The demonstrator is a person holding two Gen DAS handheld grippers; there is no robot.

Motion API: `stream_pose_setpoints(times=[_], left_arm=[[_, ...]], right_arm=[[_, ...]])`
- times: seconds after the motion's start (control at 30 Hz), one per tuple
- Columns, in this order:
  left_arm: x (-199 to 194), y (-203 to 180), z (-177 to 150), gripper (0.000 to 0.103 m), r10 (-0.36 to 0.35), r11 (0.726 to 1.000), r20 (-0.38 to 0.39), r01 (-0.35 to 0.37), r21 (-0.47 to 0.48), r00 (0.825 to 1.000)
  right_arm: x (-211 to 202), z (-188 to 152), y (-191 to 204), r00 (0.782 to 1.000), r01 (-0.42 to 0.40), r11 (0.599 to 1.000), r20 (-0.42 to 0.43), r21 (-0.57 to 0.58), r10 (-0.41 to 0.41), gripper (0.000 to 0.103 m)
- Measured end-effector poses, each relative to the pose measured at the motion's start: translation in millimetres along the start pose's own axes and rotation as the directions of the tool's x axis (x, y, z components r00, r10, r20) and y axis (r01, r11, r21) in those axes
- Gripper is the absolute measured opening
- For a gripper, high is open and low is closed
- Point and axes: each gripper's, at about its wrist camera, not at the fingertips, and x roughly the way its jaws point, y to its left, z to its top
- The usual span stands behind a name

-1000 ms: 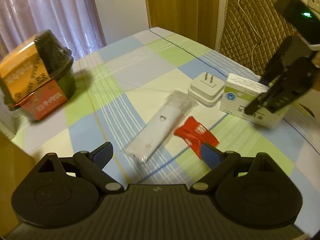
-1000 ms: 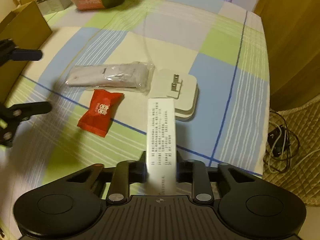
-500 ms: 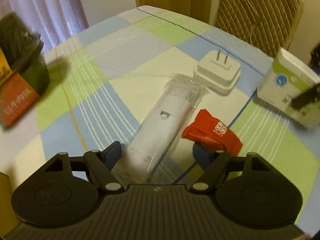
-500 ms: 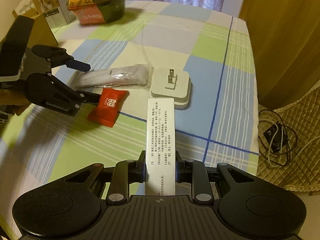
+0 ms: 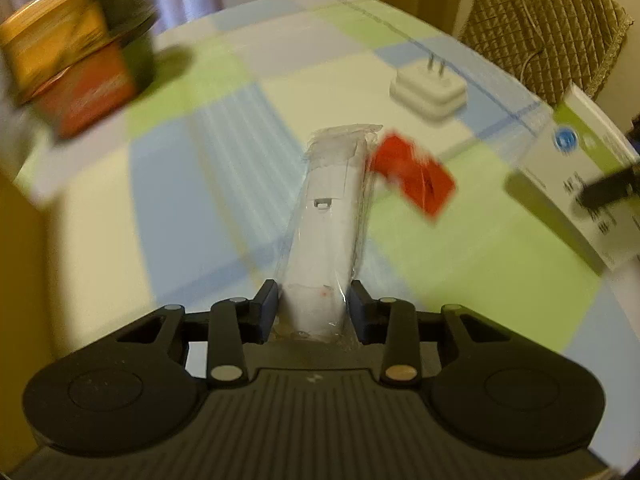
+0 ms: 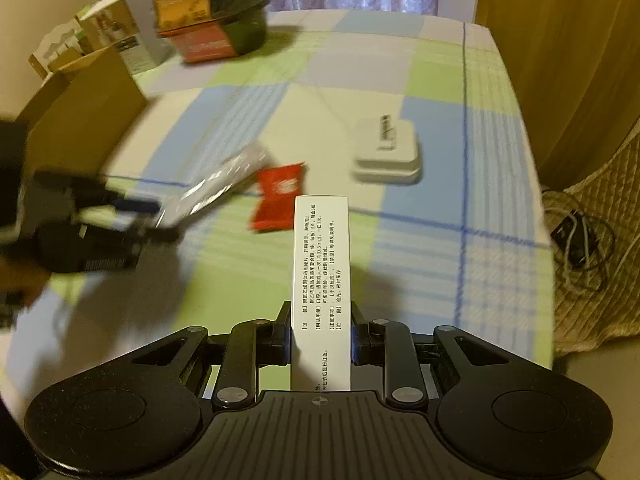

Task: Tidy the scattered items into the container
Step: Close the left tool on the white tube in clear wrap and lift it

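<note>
Progress: both grippers loaded, nothing shown dropped in a container yet; two items left on the checked tablecloth point(image 5: 224, 184).

Left wrist view
- Left gripper point(image 5: 312, 312): jaws clamped on the near end of a white remote-shaped item in a clear plastic bag point(image 5: 332, 216); blue pads pressed to both sides of it.
- Bagged item: runs straight ahead from between the fingers; far end appears lifted off the cloth, though motion blur makes this uncertain.
- Red snack packet point(image 5: 416, 180): on the cloth, just right of the bag's far end.
- White plug adapter point(image 5: 430, 92): beyond the packet, prongs up, apart from it.
- Medicine box point(image 5: 576, 168): at right edge, a dark finger of the other gripper across it.
- Orange and black package point(image 5: 76, 68): far left of table, blurred.

Right wrist view
- Right gripper point(image 6: 320, 338): gripping the medicine box point(image 6: 322, 276) at its near end; box points forward, printed face up, clear of the cloth.
- Left gripper point(image 6: 100, 216): at left, carrying the bagged item point(image 6: 224, 184).
- Cardboard box point(image 6: 84, 120): open, at the table's left edge; likely the container.
- Left to do: deposit both held items, then packet point(image 6: 278, 196) and adapter point(image 6: 386, 156).
</note>
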Motion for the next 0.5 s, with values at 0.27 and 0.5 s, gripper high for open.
stream_pose_setpoints(times=[0.27, 0.5], left_arm=[[-69.5, -39.3, -97.1, 0.037, 0.011, 0.999, -0.054, -0.013, -0.044, 0.998], [-83.0, -42.5, -98.8, 0.062, -0.035, 0.997, -0.032, 0.033, -0.066, 0.999]], right_arm=[[-8.5, -51.6, 60.0, 0.999, 0.029, 1.000, -0.031, -0.012, -0.029, 0.028], [-10.6, -81.9, 78.1, 0.994, 0.086, 0.996, -0.071, -0.004, -0.086, 0.028]])
